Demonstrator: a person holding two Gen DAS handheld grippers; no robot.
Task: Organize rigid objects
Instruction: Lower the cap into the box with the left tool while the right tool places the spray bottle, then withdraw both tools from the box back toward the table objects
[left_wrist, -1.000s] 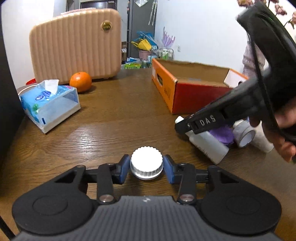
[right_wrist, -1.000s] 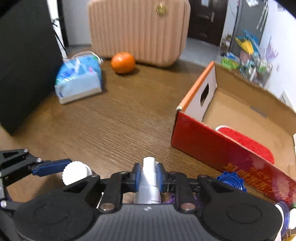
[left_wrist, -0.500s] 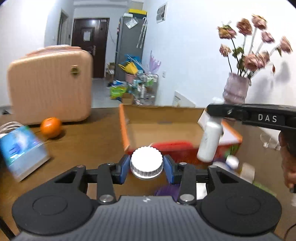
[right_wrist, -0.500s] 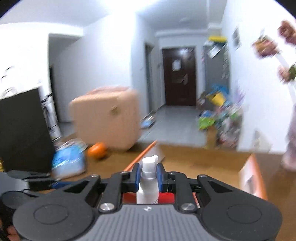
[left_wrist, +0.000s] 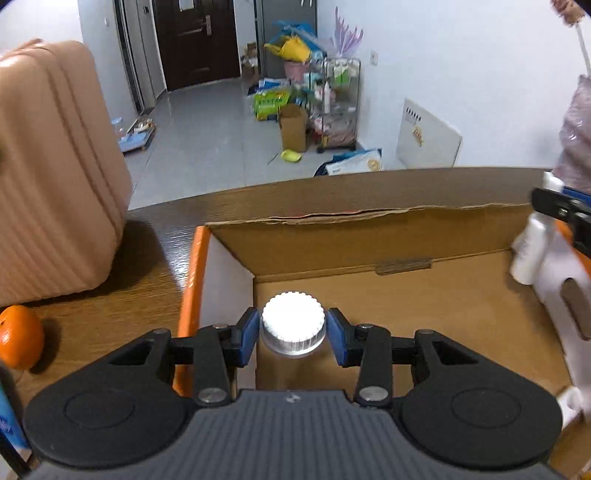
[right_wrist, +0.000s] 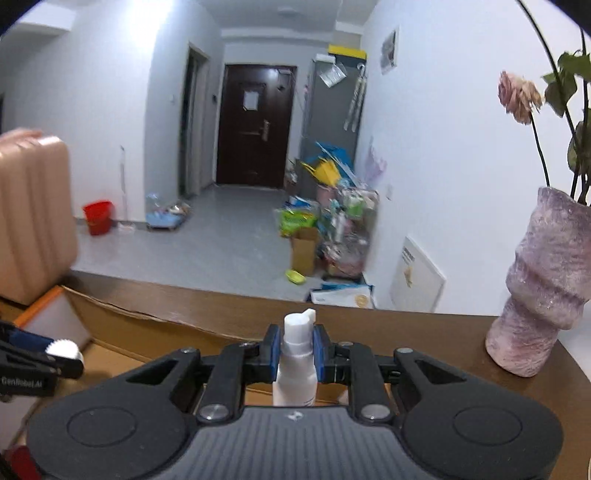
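In the left wrist view my left gripper (left_wrist: 293, 334) is shut on a small jar with a white ridged cap (left_wrist: 293, 323), held over the inside of the open cardboard box (left_wrist: 369, 229) with orange outer sides. My right gripper (right_wrist: 297, 350) is shut on the neck of a white spray bottle (right_wrist: 297, 380), which stands upright between the blue pads above the box's right part. That bottle (left_wrist: 532, 251) also shows at the right edge of the left wrist view, near the box's white end wall. The capped jar (right_wrist: 61, 349) appears at the left of the right wrist view.
A pink ribbed suitcase (left_wrist: 48, 166) stands on the wooden table (left_wrist: 110, 314) left of the box, with an orange (left_wrist: 18, 336) beside it. A purple vase (right_wrist: 539, 291) with dried flowers stands at the table's right end. Beyond the table edge lies a cluttered floor.
Both grippers have lifted from the tabletop and swung across to above the box, each still carrying its object. The right gripper's view has tilted up toward the room.
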